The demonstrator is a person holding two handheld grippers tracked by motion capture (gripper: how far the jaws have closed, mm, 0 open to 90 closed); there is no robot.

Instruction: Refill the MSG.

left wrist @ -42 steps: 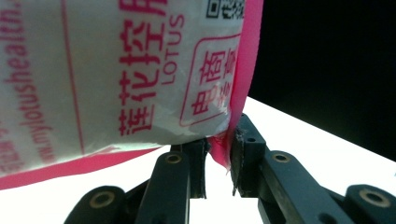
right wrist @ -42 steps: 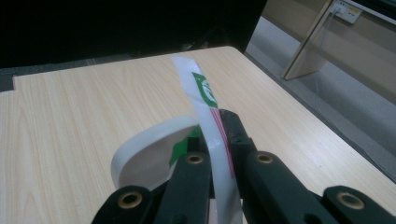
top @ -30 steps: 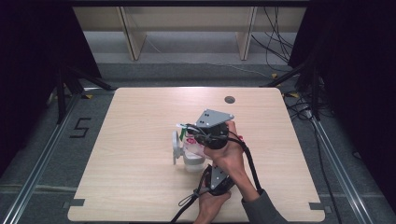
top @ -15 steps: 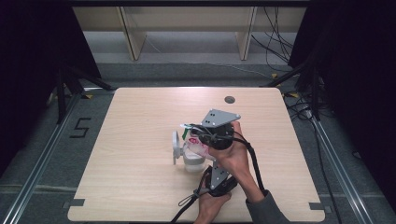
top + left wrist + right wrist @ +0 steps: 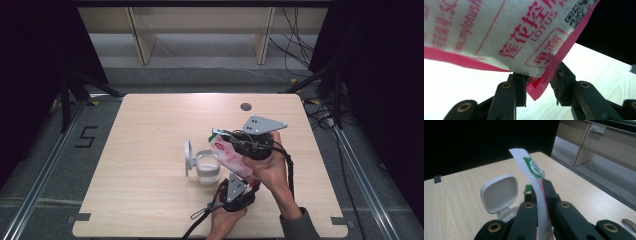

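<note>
A white and pink pouch (image 5: 229, 156) with red print hangs tilted above the table, right of a white jar (image 5: 207, 169) whose flip lid (image 5: 188, 156) stands open. My right gripper (image 5: 224, 137) is shut on the pouch's top strip (image 5: 534, 173), and the jar's lid (image 5: 499, 193) lies just beyond. My left gripper (image 5: 244, 179) sits under the pouch's lower end. Its jaws have just been opening. The pouch's bottom corner (image 5: 537, 86) hangs between them, with a gap to the right-hand pad (image 5: 557, 86).
The light wooden table (image 5: 150, 125) has a round cable hole (image 5: 245, 106) near its far edge. Black cables trail from both grippers toward the near edge. Dark floor and rails surround the table.
My right gripper has carried the pouch's top to the right, away from above the jar. The left hand has stayed under the pouch.
</note>
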